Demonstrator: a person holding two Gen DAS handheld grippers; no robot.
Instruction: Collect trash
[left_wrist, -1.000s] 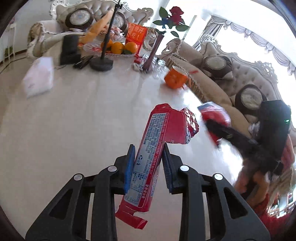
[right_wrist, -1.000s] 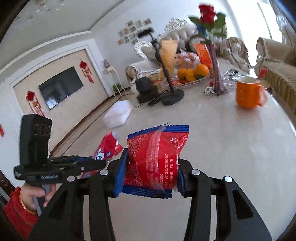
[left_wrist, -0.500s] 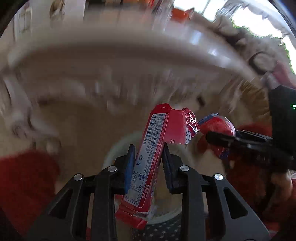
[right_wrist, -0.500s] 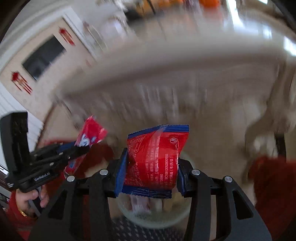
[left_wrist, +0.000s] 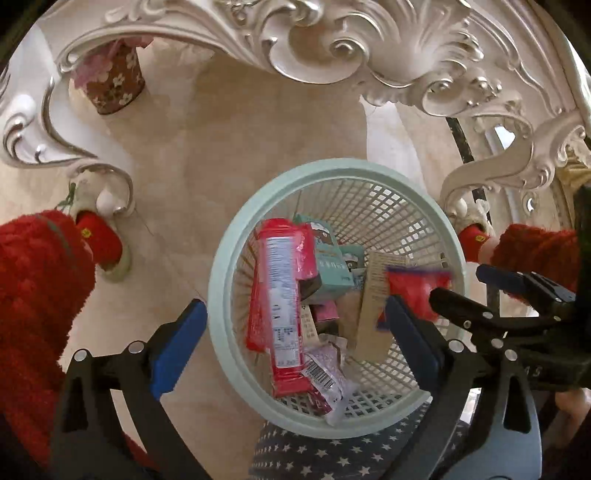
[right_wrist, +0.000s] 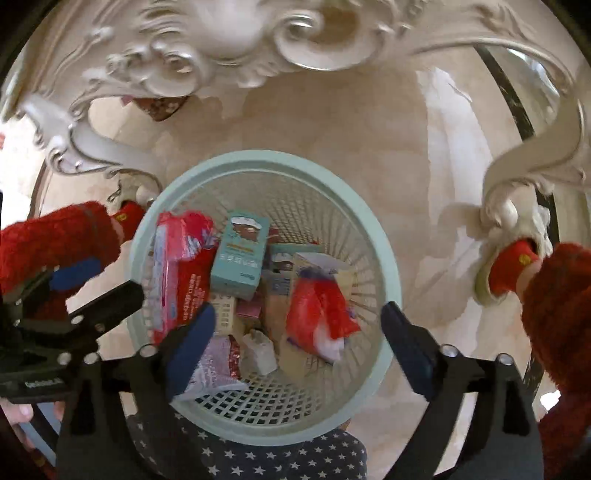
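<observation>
Where glossy beige marble floor (left_wrist: 229, 147) meets carved white table legs (left_wrist: 369, 48): mint mesh basket (left_wrist: 221, 295) holding long red wrapper (left_wrist: 277, 295), red-blue packet (right_wrist: 321, 314). Left gripper (left_wrist: 295, 328), right gripper (right_wrist: 299, 332): jaws just opened wide, empty, above basket.

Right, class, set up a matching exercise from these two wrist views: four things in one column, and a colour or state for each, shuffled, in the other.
Things
1. round plastic mesh waste basket
2. long snack wrapper with a white label panel
3. left gripper
4. small cardboard carton with a cartoon face

Colour or state
A. teal, lying among the trash
B. pale mint green, standing on the beige floor
C. red, lying inside the basket
D. jaws wide open, nothing between them, having just been opening

Pairs: 1-B, 2-C, 3-D, 4-A
</observation>
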